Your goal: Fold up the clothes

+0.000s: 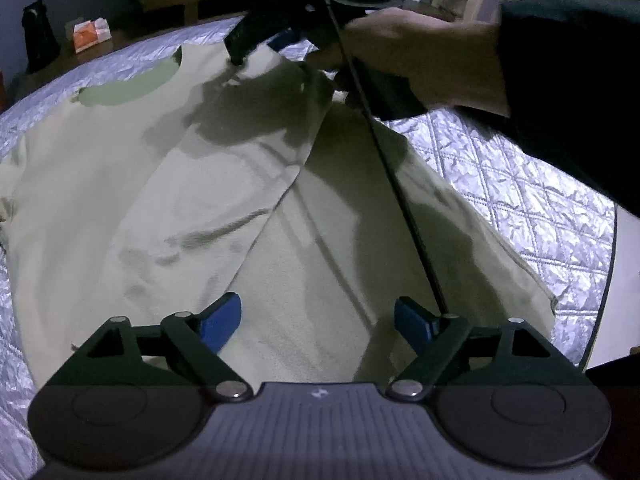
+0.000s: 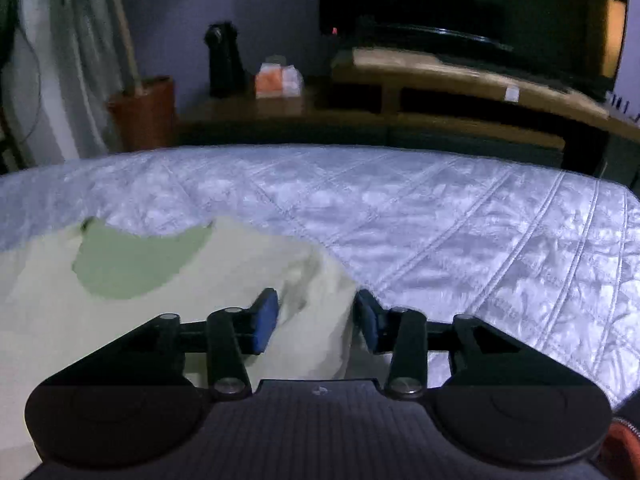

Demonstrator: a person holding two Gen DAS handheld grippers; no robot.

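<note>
Left wrist view: the left hand-held gripper (image 1: pixel 318 320) is held wide open above the pale shirt (image 1: pixel 132 200), spread on the quilted bed (image 1: pixel 520 184). Right wrist view: a raised shirt fold (image 2: pixel 320 312) is seen between the right hand-held gripper (image 2: pixel 316 322) fingers, parted.

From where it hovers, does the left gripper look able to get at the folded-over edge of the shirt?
Probably yes. The left gripper is open above the shirt, and its folded edge lies just ahead with nothing between; the right gripper works farther off, near the collar.

Left hand-held gripper (image 1: pixel 318 322) spread wide; right hand-held gripper (image 2: pixel 316 320) parted
</note>
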